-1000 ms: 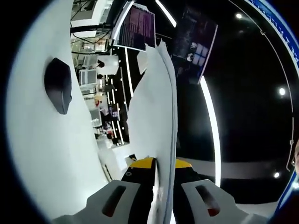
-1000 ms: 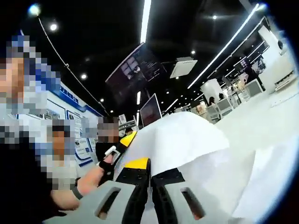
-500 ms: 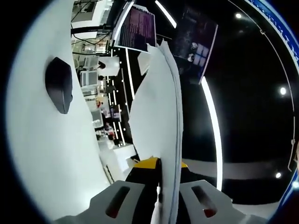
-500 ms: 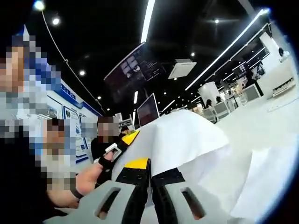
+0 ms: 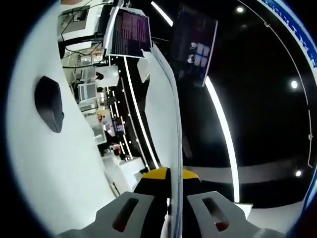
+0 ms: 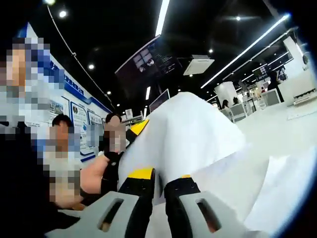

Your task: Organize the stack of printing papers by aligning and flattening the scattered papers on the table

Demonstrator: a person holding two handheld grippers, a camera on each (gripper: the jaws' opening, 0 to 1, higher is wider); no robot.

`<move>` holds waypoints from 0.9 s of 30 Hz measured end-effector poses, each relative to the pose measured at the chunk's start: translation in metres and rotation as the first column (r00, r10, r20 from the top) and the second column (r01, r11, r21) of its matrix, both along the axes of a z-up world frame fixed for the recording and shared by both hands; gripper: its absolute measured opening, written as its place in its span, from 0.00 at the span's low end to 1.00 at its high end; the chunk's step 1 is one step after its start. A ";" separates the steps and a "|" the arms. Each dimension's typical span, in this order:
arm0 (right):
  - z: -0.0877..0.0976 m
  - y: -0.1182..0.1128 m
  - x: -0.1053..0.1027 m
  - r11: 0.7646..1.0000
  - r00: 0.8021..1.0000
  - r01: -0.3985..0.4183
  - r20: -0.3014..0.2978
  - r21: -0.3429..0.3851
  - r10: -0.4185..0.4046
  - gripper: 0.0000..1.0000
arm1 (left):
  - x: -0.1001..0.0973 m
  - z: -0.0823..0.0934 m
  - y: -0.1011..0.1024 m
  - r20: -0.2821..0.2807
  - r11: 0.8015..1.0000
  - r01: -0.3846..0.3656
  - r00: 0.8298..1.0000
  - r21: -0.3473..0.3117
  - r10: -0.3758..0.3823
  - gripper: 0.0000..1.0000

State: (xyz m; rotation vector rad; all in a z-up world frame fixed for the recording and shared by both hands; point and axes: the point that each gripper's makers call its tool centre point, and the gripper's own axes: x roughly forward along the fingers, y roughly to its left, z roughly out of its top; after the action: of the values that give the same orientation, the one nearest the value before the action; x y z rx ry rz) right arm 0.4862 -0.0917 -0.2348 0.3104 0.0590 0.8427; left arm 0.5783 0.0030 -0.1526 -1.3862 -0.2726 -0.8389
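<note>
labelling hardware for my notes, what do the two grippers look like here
Both the left gripper and the right gripper look alike: two pale grey jaws with a slotted cut-out in each, black inner blocks ahead of them and yellow caps at the tips. The left gripper's slots show red inside.

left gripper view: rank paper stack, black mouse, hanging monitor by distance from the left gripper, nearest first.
1. paper stack: clamped between the left gripper jaws, edge-on, running up the middle of the view.
2. black mouse: on the white table, off to the view's left.
3. hanging monitor: background, at the view's top beyond the table.
</note>
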 end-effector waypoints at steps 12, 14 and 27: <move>-0.013 -0.009 -0.021 0.998 0.999 -0.022 -0.039 -0.056 0.020 0.03 | -0.003 0.015 0.021 0.059 0.998 -0.064 0.996 0.028 0.062 0.06; -0.012 -0.011 -0.023 0.999 0.999 -0.022 -0.041 -0.049 0.020 0.03 | -0.002 0.016 0.023 0.065 0.997 -0.070 0.996 0.032 0.068 0.06; 0.010 -0.025 -0.020 0.992 0.999 -0.004 -0.035 0.127 0.008 0.27 | -0.008 0.014 0.017 0.090 0.994 -0.081 0.993 0.073 0.074 0.06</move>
State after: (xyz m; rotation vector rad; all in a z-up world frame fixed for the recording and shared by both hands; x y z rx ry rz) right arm 0.4661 -0.1171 -0.2249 0.4455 0.0397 0.8486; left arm 0.5706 0.0198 -0.1387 -1.2623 -0.3560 -0.8382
